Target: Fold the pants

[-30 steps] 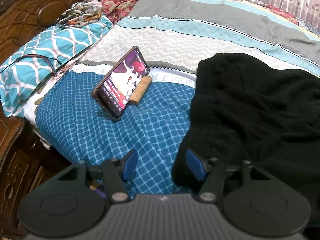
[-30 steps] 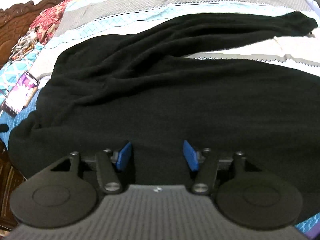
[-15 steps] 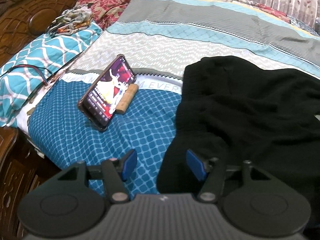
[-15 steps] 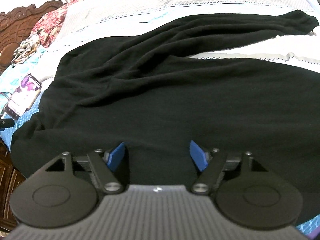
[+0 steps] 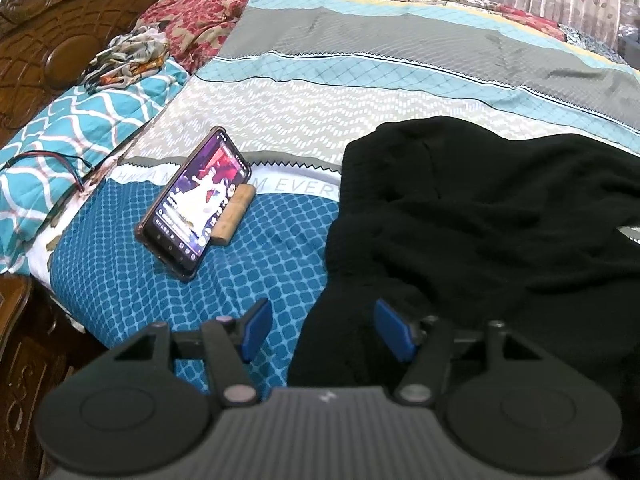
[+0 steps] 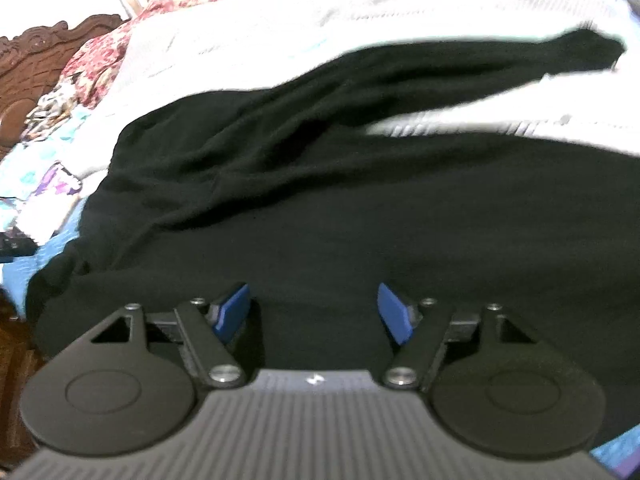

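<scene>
Pants (image 6: 320, 208) spread on bed (image 5: 360, 92); we hold left gripper (image 5: 324, 330) and right gripper (image 6: 314, 312) both spread wide, gripping nothing.

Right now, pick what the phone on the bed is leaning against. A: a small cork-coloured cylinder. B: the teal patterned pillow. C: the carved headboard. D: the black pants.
A: in the left wrist view the phone stands tilted with its back on the small cork-coloured cylinder, apart from the black pants.
</scene>
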A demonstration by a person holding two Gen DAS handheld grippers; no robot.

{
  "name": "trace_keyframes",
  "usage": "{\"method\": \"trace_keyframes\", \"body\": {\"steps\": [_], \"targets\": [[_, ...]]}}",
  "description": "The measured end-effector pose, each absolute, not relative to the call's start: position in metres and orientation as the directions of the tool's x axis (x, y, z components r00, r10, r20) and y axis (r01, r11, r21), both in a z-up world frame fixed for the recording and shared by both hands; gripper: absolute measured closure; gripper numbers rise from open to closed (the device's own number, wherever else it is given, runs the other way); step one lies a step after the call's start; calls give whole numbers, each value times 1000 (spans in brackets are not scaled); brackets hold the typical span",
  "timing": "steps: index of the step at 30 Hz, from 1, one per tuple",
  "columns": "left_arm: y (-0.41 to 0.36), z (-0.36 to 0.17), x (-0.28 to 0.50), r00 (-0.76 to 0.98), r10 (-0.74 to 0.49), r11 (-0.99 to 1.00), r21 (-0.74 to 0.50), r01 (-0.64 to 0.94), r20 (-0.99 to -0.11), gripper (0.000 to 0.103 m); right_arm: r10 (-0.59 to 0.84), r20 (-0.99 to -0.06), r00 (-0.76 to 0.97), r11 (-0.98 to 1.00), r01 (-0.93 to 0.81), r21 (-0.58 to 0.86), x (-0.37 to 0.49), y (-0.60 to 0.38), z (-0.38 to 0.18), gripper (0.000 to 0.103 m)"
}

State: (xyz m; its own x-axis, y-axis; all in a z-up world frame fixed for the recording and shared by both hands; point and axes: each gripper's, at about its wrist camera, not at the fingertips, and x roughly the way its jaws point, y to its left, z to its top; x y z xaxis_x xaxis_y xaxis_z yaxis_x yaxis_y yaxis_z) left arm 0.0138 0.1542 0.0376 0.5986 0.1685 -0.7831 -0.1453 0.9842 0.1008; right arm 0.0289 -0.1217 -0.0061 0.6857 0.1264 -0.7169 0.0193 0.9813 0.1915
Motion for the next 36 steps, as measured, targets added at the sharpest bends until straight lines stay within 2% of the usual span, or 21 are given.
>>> {"method": "trace_keyframes", "body": {"steps": [3,8,21,30,36], "targets": [[153,37,16,595,171,984,105,-145,-785,44,96,-699,709,987,25,161,28,-122,-3,31],[151,35,20,586,174,984,109,-144,-791,44,80,-756,650,988,48,147,37,-123,-23,31],[148,27,33,560,178,983,116,-145,-809,44,84,-747,660,990,27,136,40,-124,-27,29],[144,23,54,550,179,983,124,-137,-815,44,146,-719,680,968,52,246,43,-150,-16,31],[139,17,69,539,177,984,130,-125,-824,43,95,-684,724,949,141,281,48,-181,-5,31]]}}
